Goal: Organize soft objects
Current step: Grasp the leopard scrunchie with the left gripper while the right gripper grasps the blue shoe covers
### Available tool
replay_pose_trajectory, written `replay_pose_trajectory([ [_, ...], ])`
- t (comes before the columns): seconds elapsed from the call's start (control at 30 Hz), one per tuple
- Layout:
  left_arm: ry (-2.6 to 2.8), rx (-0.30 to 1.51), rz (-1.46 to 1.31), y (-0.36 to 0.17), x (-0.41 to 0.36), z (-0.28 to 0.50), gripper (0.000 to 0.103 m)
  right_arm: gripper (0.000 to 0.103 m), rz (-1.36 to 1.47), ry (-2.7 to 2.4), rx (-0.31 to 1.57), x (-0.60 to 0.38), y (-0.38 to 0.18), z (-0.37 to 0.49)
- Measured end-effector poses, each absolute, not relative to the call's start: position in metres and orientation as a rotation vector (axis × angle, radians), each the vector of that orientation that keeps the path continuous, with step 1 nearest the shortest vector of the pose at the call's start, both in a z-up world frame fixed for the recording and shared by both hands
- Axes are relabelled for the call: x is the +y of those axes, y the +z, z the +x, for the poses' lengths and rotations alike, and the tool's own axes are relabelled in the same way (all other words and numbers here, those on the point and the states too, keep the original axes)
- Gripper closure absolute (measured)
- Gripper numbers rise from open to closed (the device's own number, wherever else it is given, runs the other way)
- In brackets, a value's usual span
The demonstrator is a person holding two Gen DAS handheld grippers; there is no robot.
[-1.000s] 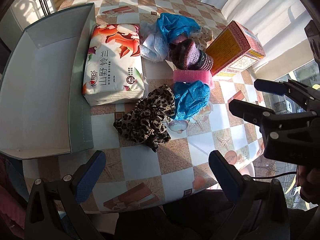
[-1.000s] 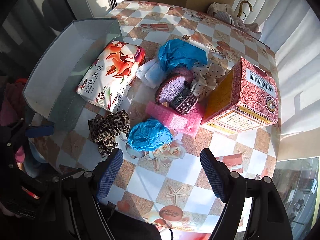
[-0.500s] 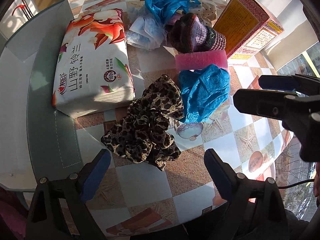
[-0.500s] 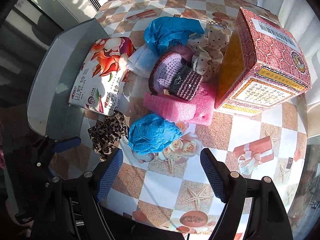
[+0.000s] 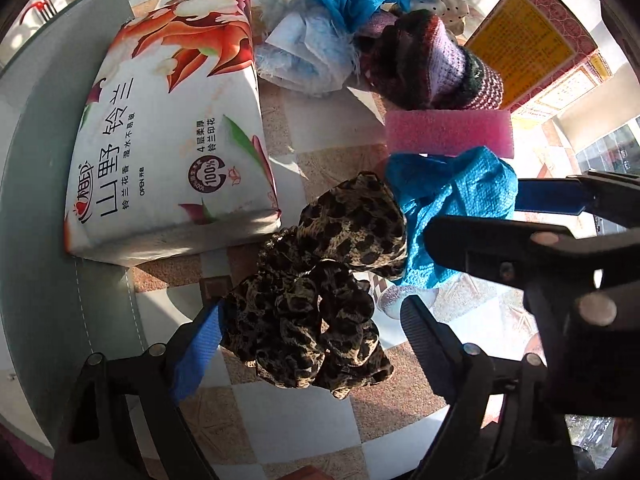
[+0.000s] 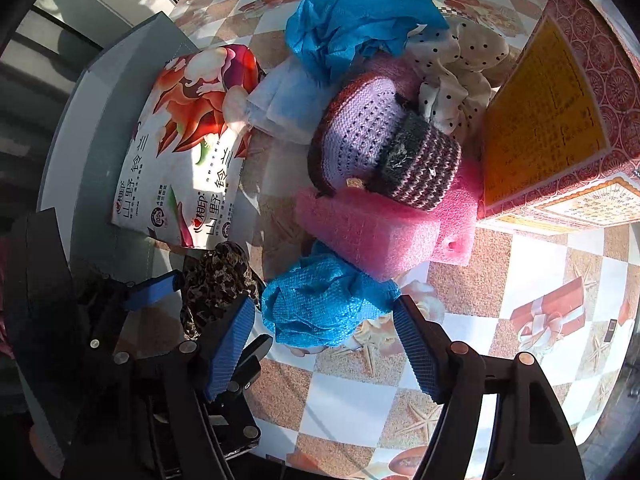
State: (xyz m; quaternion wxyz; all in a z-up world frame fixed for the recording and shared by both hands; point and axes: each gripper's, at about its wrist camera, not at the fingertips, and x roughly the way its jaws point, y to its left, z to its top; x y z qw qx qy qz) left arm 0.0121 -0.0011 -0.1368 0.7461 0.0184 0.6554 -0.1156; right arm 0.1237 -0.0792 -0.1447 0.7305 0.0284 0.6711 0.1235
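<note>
Straddling the leopard-print scrunchie (image 5: 316, 292), the left gripper (image 5: 312, 340) has its jaws apart, one blue pad against the fabric's edge at eight o'clock and the other close by at four o'clock; they have just been closing in, and the pads do not yet look to be squeezing. The scrunchie lies on the checked tablecloth (image 5: 280, 412), at five o'clock from the tissue pack (image 5: 176, 136) and beside the grey bin (image 5: 44, 208).

At three o'clock from it, the right gripper (image 6: 324, 332) brackets the blue mesh ball (image 6: 328, 300), jaws likewise apart and just narrowing, mesh between them.

Both things look light, limp and springy, likely to squash flat before resisting. Gathered ruffles should give good purchase, so taking the scrunchie across its bunched middle seems safest; a pinch on one loose frill might let it dangle. The mesh ball probably wants a grip through its centre, clear of the pink foam block (image 6: 384, 232) touching it at one o'clock.
</note>
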Motion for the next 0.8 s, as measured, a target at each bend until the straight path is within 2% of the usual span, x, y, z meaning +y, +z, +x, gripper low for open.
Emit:
replay_pose_trajectory([
  [0.07, -0.257, 1.457, 0.032, -0.145, -0.002, 0.015, 0.028, 0.039, 0.069, 0.262, 1.484, -0.077, -0.15, 0.126],
  [0.1, -0.255, 1.444, 0.04, -0.147, -0.003, 0.015, 0.029, 0.043, 0.071, 0.257, 1.494, -0.075, -0.153, 0.126],
  [0.17, -0.258, 1.443, 0.059, -0.149, -0.005, 0.016, 0.034, 0.064, 0.065, 0.248, 1.524, -0.074, -0.162, 0.128],
  [0.2, -0.253, 1.441, 0.07, -0.15, -0.006, 0.018, 0.038, 0.071, 0.062, 0.244, 1.537, -0.074, -0.167, 0.128],
  [0.27, -0.238, 1.445, 0.081, -0.151, -0.003, 0.019, 0.059, 0.08, 0.073, 0.244, 1.55, -0.077, -0.172, 0.126],
  [0.33, -0.238, 1.473, 0.039, -0.151, 0.007, 0.021, 0.071, 0.083, 0.033, 0.282, 1.513, -0.085, -0.167, 0.123],
  [0.37, -0.238, 1.484, 0.01, -0.152, 0.011, 0.022, 0.074, 0.083, 0.045, 0.286, 1.5, -0.088, -0.164, 0.121],
  [0.57, -0.261, 1.476, 0.001, -0.143, 0.018, 0.003, 0.077, 0.085, 0.029, 0.303, 1.471, -0.104, -0.15, 0.105],
  [0.8, -0.285, 1.498, 0.027, -0.158, 0.008, -0.008, 0.079, 0.084, -0.064, 0.297, 1.485, -0.126, -0.145, 0.07],
])
